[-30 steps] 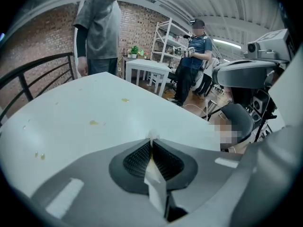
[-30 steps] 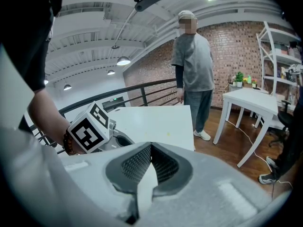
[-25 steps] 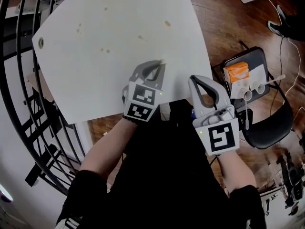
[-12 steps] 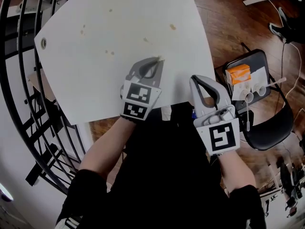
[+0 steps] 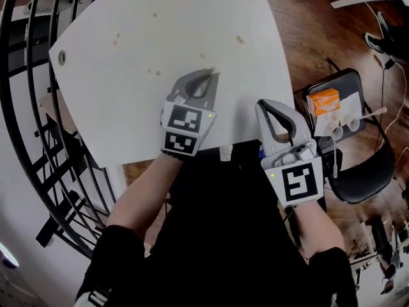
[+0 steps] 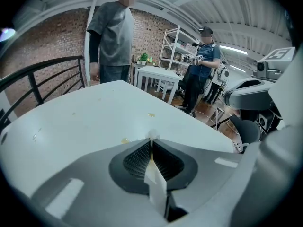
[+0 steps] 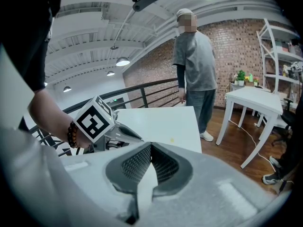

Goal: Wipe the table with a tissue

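Observation:
The white table [image 5: 128, 107] carries several small brownish stains, such as one [image 5: 239, 39] at the far right and a pair [image 5: 154, 72] near the middle. My left gripper [image 5: 215, 76] reaches over the table's near part, shut on a small scrap of white tissue [image 6: 152, 136] that pokes out at its tips. Two stains [image 6: 124, 140] lie just beyond the left gripper [image 6: 151, 143]. My right gripper [image 5: 262, 105] hovers off the table's near right edge, shut with nothing in it; the same right gripper [image 7: 150, 145] faces the table.
A black railing [image 5: 38, 139] curves along the table's left side. A black chair [image 5: 358, 171] at the right holds an orange packet [image 5: 323, 100] and small cups. A person [image 6: 112, 37] stands beyond the table's far end, another person [image 6: 201, 65] by white shelves.
My left gripper has slid a little forward over the table, closer to the stains near the middle. The right gripper has stayed about where it was.

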Motion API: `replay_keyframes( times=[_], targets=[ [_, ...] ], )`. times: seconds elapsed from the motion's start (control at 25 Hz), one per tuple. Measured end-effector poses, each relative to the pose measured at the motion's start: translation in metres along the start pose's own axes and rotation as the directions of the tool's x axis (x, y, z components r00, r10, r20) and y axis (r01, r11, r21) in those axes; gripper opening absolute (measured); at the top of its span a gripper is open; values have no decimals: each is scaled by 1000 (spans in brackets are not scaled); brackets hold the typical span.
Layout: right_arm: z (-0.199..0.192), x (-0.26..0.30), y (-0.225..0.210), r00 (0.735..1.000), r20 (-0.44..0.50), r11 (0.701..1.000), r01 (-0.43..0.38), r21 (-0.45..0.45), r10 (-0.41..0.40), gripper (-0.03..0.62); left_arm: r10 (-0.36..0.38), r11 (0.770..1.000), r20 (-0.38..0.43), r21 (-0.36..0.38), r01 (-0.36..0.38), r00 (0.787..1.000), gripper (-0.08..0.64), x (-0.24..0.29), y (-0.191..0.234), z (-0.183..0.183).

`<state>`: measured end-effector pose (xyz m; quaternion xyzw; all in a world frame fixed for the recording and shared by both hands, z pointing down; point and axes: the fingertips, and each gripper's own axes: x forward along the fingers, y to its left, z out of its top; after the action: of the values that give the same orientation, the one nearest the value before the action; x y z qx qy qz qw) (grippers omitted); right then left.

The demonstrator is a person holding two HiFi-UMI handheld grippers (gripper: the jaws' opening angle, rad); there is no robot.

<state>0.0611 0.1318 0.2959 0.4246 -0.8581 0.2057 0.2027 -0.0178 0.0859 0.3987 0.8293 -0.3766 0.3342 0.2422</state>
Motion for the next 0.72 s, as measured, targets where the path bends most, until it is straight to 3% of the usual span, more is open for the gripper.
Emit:
replay_keyframes(
  times=[0.72],
  targets=[
    [6, 22, -7, 1000, -16, 1000, -2, 17, 2, -8, -10, 1000, -46, -1, 10, 999, 31, 19, 19, 0]
  ],
)
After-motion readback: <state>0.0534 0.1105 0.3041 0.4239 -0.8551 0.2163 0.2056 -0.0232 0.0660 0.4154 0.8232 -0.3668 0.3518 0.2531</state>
